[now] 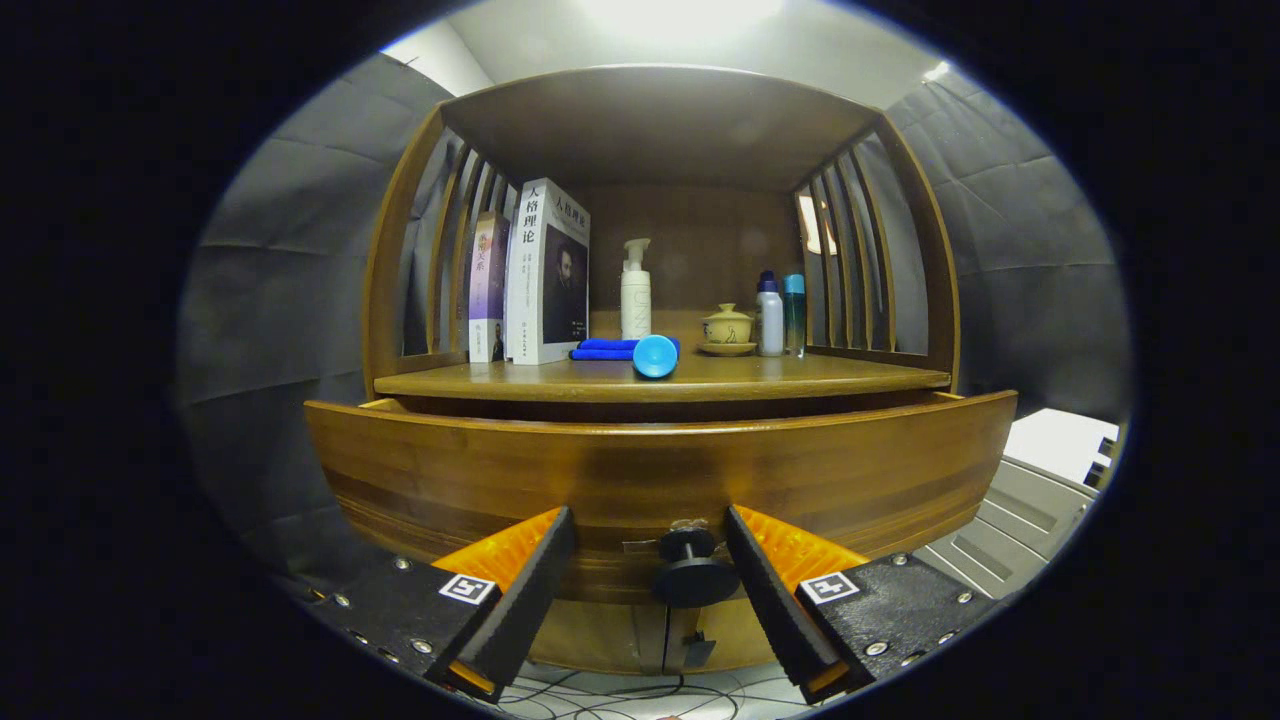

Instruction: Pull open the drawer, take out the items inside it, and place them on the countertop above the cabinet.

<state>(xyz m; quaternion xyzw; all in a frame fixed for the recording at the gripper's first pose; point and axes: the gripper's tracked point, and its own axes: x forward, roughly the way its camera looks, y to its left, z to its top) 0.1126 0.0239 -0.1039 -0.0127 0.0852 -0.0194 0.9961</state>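
Jaws spread wide around drawer knob [692, 572] without touching, drawer [660, 470] interior hidden

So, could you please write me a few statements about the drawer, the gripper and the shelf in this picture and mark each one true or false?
1. The drawer is pulled out from under the countertop. True.
2. The gripper is clamped on the knob. False: the knob sits between the fingers, with a gap on each side.
3. A blue cup lies on its side on the countertop, in front of a folded blue cloth. True.
4. The books lie flat in a stack. False: they stand upright against the left slats.
5. The white pump bottle stands beyond the cloth. True.
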